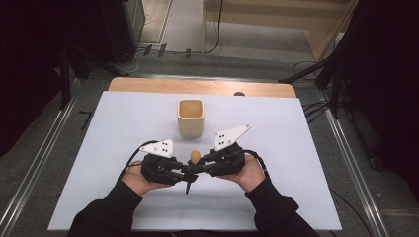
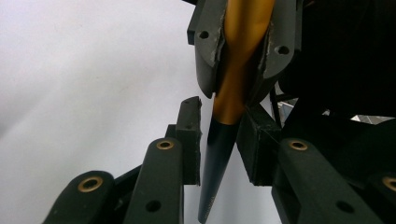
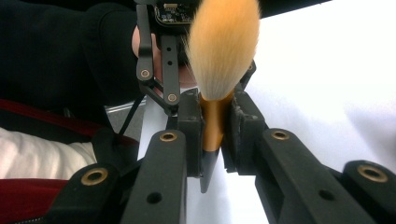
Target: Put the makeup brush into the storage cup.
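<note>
A makeup brush with an orange tuft (image 1: 195, 156), a gold ferrule (image 2: 238, 60) and a tapering black handle (image 2: 217, 163) is held a little above the white table cover. My right gripper (image 1: 194, 168) (image 3: 215, 126) is shut on the gold ferrule, and the tuft (image 3: 224, 51) stands up past its pads. My left gripper (image 1: 189, 174) (image 2: 219, 140) faces it from the other side, its jaws narrow around the black handle. One pad (image 2: 189, 135) shows a thin gap to the handle, and the other sits right against it. The handle's tip points toward the person.
A tan square cup (image 1: 190, 117) stands upright just beyond the two grippers, at the middle of the white cover (image 1: 296, 148). A wooden table edge (image 1: 148, 86) runs along the far side. Cables and stand legs lie on the floor beyond.
</note>
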`<state>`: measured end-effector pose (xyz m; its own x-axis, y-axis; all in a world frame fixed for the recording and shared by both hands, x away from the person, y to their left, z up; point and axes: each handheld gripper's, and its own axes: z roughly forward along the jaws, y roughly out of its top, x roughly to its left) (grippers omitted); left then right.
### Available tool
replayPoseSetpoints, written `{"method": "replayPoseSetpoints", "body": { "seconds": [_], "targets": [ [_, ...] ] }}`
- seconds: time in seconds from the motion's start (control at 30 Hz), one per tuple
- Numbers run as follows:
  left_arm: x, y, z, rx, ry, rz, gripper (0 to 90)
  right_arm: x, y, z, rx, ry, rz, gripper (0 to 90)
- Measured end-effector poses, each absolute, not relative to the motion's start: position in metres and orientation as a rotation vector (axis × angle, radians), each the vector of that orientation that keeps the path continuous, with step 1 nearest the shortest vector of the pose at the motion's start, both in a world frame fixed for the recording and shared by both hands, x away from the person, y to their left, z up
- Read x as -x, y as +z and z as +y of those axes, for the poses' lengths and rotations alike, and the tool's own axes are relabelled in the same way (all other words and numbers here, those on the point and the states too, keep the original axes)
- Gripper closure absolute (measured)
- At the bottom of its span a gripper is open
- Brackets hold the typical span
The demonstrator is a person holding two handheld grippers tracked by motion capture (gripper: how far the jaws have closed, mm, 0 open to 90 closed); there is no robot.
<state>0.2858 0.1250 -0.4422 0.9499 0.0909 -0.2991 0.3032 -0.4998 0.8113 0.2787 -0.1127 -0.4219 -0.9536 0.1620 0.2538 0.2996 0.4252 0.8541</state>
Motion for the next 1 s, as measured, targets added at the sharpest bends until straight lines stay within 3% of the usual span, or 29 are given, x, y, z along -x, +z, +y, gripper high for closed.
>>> {"method": "replayPoseSetpoints", "body": {
  "seconds": [1.0],
  "targets": [
    [-0.2826,-0.4397,0.1245,-2.089,-0.208,0.236,79.1,-0.2795,-0.4232,-0.1138,0.438,-1.584,-2.508,76.9]
  ]
}}
